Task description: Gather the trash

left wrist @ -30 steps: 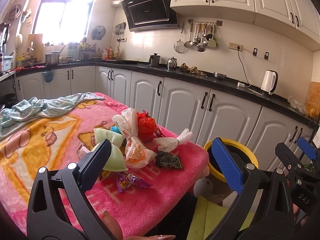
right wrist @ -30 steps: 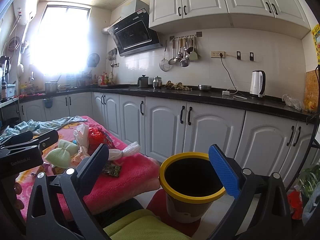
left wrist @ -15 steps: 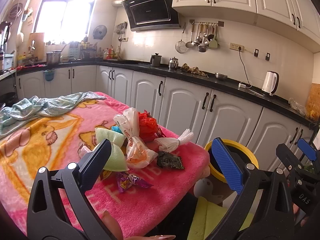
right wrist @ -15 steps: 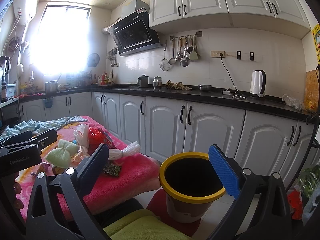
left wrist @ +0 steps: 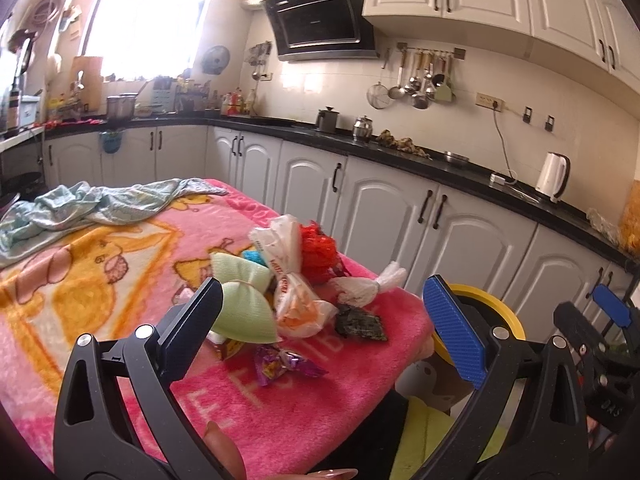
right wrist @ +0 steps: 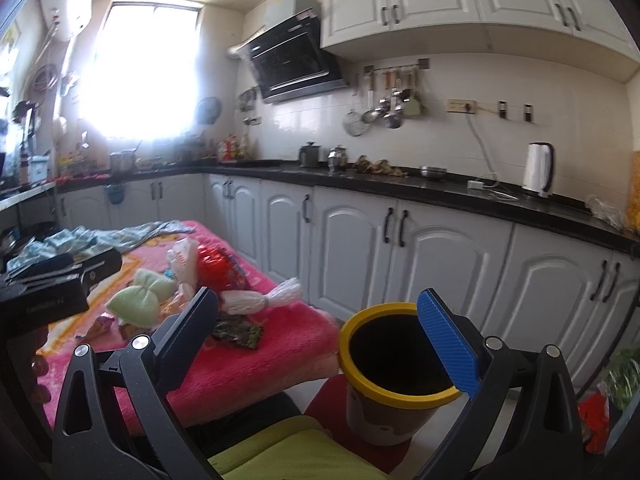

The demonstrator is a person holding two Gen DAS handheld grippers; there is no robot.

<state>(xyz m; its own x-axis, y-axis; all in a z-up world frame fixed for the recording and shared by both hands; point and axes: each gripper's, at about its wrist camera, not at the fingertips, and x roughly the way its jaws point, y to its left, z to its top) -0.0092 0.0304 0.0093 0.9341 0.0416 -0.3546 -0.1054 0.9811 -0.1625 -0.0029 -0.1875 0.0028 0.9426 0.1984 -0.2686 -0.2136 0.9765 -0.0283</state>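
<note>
the white plastic bag [left wrist: 286, 264] in the pile of trash carries red printing, too crumpled to read. pale lettering on the pink blanket [left wrist: 280, 412] near its edge is large but cannot be made out. the other gripper's label [right wrist: 42, 304] is blurred.

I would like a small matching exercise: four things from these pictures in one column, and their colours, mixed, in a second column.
Things:
1. bin rim
2. blanket
3. kettle
4. tied pouch

Colours:
a. white
b. pale green
c. yellow
d. pink

Pairs: 1-c, 2-d, 3-a, 4-b
</note>
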